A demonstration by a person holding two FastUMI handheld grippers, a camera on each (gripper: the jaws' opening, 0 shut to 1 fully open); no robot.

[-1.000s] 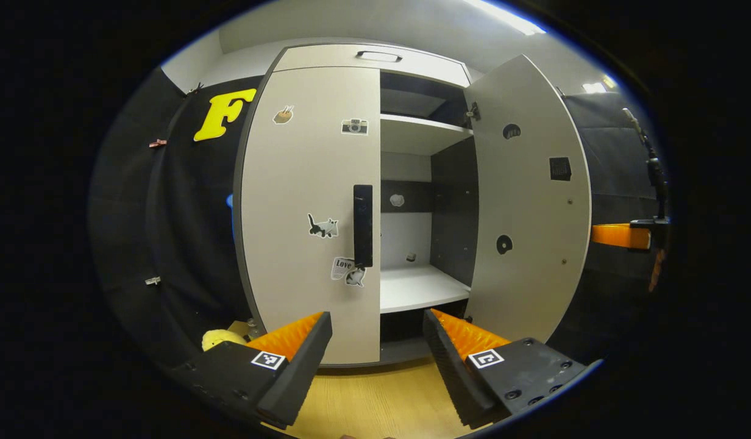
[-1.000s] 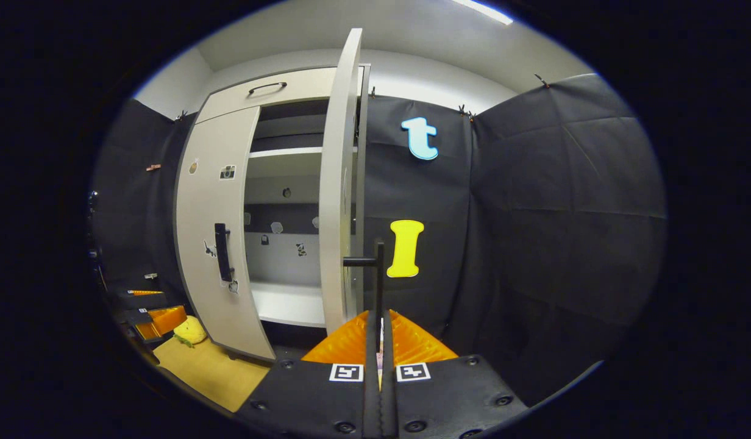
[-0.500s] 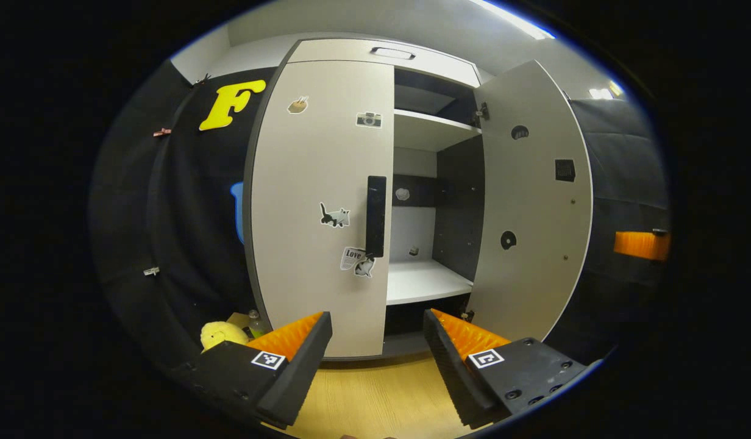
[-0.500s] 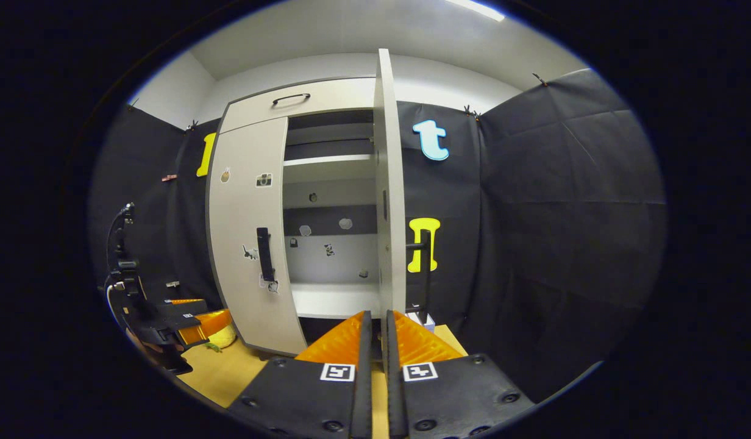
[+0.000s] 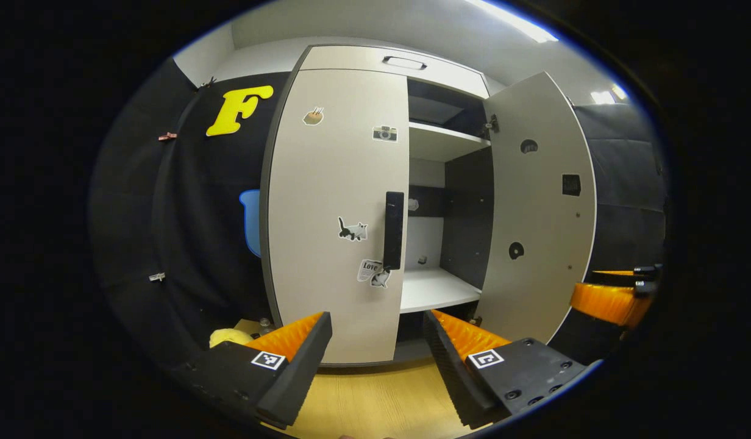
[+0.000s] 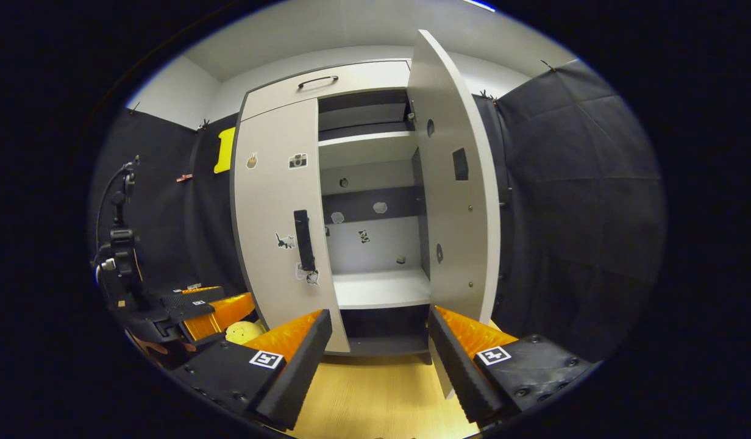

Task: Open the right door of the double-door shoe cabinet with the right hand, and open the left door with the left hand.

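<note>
- the left gripper hangs in open air before the shoe cabinet, jaws spread wide with nothing between them and a clear gap to the closed left door.
- that door's dark vertical handle runs along its inner edge, just above and ahead of the fingers, not touched.
- the right door stands swung out, its inner face and free edge turned toward the camera; in the right gripper view the right gripper sits with jaws apart and empty, the door's lower edge close by its right-hand finger.
- pale shelves and a dark back panel show in the open half; small stickers dot the left door.
- bare wooden floor lies between fingers and cabinet; a yellow soft toy lies at the cabinet's left foot.
</note>
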